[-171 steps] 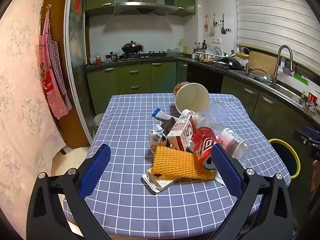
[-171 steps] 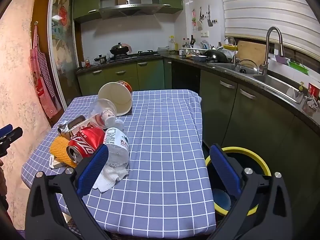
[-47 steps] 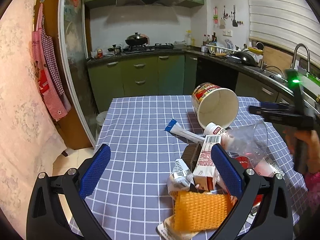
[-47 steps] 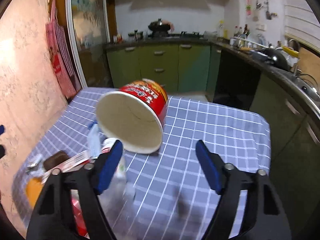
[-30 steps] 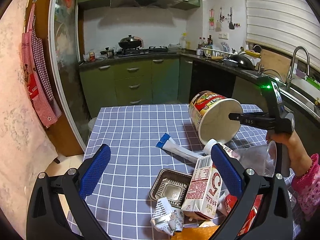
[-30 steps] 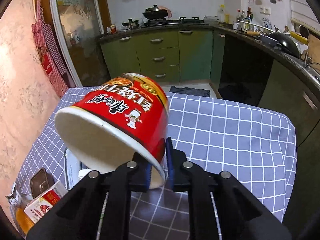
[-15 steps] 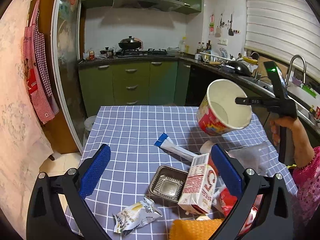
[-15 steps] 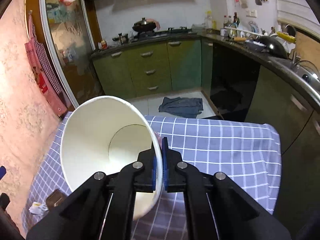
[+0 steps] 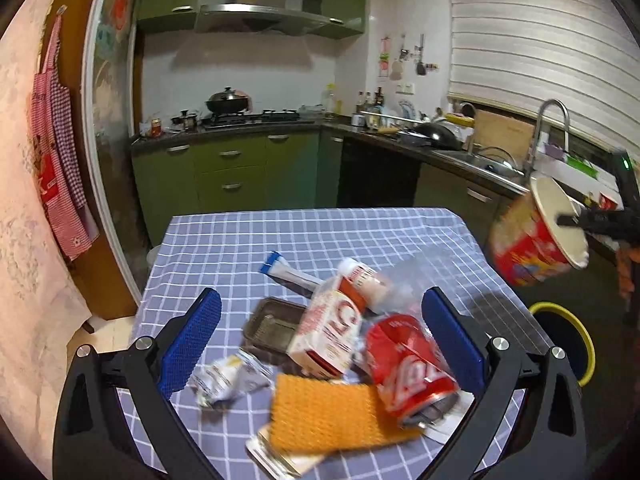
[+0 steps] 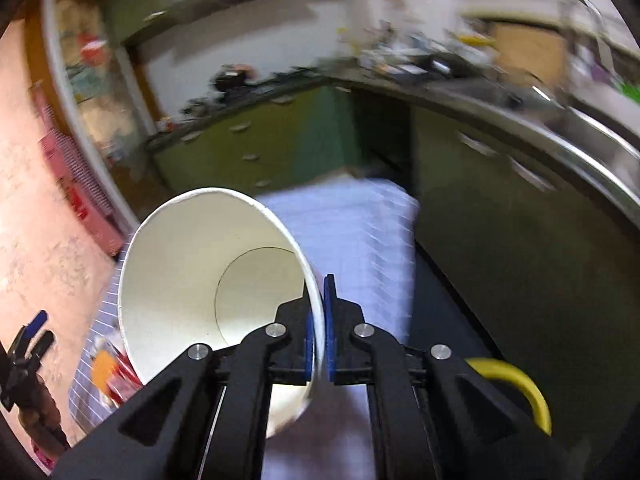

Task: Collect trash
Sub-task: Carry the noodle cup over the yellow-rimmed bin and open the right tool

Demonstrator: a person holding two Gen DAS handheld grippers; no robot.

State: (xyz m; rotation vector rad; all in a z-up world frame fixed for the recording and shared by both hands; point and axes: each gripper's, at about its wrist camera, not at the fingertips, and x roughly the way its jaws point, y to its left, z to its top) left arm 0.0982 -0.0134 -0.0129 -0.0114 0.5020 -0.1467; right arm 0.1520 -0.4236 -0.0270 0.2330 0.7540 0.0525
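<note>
Clamped on the rim of the instant-noodle cup (image 10: 208, 264), my right gripper (image 10: 320, 320) carries it clear of the table (image 9: 224, 248), toward the yellow-rimmed bin (image 9: 576, 324) beside it. Left gripper (image 9: 320, 332) hangs open over the table's remaining litter, holding nothing.

can (image 9: 410, 362) right of carton (image 9: 328, 334), on table (image 9: 224, 248)

Yellow-rimmed bin (image 10: 516, 384) blurred, half hidden
</note>
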